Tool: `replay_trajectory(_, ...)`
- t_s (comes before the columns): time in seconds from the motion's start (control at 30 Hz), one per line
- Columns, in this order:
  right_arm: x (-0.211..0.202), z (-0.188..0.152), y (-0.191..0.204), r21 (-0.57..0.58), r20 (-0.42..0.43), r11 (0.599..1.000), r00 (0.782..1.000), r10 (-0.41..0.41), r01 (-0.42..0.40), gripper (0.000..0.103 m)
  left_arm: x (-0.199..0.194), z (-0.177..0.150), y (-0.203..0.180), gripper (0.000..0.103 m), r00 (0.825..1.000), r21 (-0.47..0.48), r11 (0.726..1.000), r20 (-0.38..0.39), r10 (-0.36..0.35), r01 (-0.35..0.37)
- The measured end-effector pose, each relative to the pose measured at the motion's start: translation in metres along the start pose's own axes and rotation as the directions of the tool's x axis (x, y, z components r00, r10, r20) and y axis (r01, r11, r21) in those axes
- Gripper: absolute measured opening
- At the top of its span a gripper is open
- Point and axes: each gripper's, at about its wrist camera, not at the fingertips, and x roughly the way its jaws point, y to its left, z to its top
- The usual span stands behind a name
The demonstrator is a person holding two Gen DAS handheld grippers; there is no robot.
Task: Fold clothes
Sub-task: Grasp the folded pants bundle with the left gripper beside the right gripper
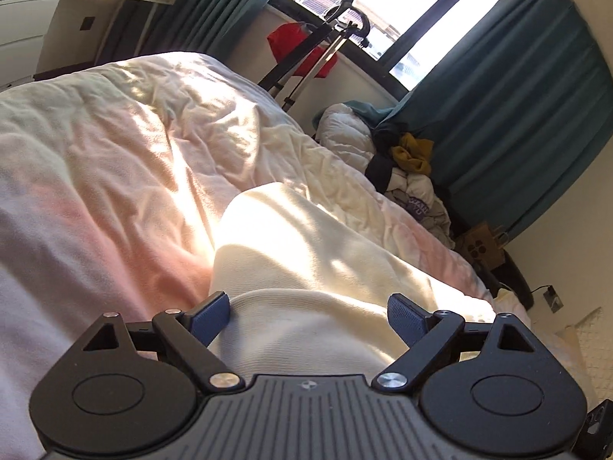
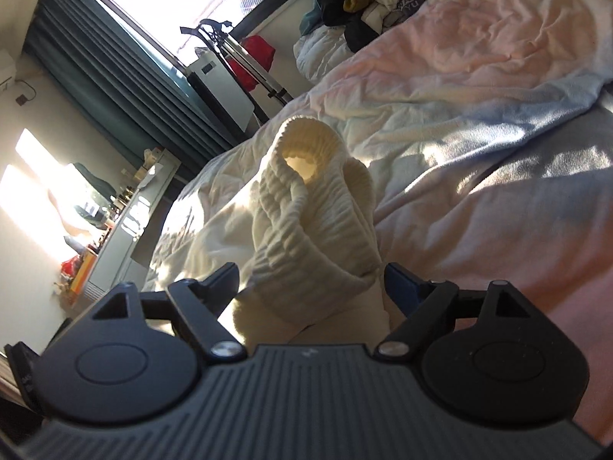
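Cream knit sweater (image 1: pixel 306 268) lies on the bed (image 1: pixel 115 153); I keep left claw (image 1: pixel 308 320) and right claw (image 2: pixel 310 283) wide open, holding nothing. Ribbed cuff (image 2: pixel 306 145) stands bunched and could spoil my fold.

Near end of the cream knit garment (image 2: pixel 306 237) behind the gripper body; dresser clutter (image 2: pixel 95 222) too small.

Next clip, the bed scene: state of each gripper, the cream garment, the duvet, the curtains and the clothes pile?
left gripper: open, cream fabric between its fingers, not pinched
right gripper: open, ribbed cuff between its fingers, not pinched
cream knit garment: lying on the bed, cuff standing open
duvet: spread, rumpled
curtains: drawn back
clothes pile: unfolded heap
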Motion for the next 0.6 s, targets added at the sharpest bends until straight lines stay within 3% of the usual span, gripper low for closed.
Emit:
replay_trajectory(0.13, 0.024, -0.008, -0.012, 0.056, -0.065, 0.998, 0.998, 0.006, -0.002, 0.090, 0.011, -0.004, 0.000, 0.093, 0.999, 0.007, 0.999, -0.019, 0.034, -0.034)
replay_trajectory(0.2, 0.035, -0.011, -0.021, 0.113, -0.084, 0.993, 0.996, 0.024, -0.015, 0.103, 0.015, -0.006, 0.000, 0.094, 0.998, 0.011, 0.999, -0.029, 0.048, -0.048)
replay_trajectory(0.3, 0.049, -0.013, -0.033, 0.189, -0.096, 0.979, 0.991, 0.095, -0.076, 0.103, 0.021, -0.007, 0.003, 0.094, 0.996, 0.001, 0.997, -0.059, 0.071, -0.071)
replay_trajectory(0.5, 0.055, -0.017, -0.034, 0.224, -0.071, 0.961, 0.981, 0.180, -0.161, 0.103, 0.031, -0.011, 0.016, 0.094, 0.992, -0.099, 0.993, -0.115, 0.049, -0.060)
replay_trajectory(0.6, 0.042, -0.016, -0.042, 0.330, 0.013, 0.901, 0.955, 0.295, -0.282, 0.103, 0.031, -0.012, 0.019, 0.094, 0.991, -0.124, 0.990, -0.123, 0.045, -0.061)
